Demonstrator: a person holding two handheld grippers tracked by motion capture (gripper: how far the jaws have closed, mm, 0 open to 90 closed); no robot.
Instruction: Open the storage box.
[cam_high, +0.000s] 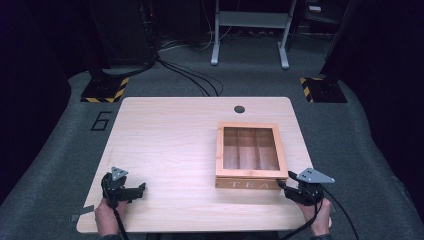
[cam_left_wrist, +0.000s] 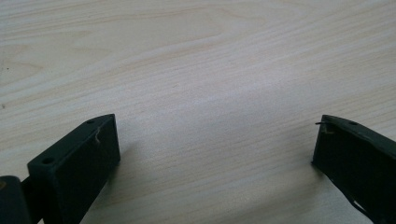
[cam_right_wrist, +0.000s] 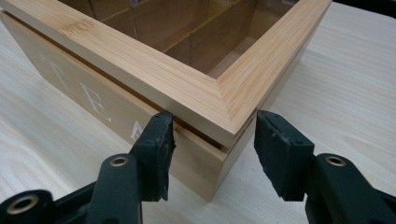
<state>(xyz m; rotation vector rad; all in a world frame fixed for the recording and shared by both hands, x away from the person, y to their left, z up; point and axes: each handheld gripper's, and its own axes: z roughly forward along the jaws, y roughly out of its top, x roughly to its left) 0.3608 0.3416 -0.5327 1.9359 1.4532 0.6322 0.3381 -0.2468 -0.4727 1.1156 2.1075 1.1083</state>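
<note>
A wooden tea box with a glass-paned lid and "TEA" on its front stands on the right half of the table. My right gripper is at the box's near right corner. In the right gripper view its jaws straddle that corner of the lid, one pad on the front edge and the other on the side edge, pressing on it. The lid lies down on the box. My left gripper rests near the front left of the table, its jaws wide open over bare wood.
The light wooden table has a dark cable hole at its far edge. Beyond it lie floor cables, two yellow-and-black stand bases and a grey desk frame. Inside, the box is divided into compartments.
</note>
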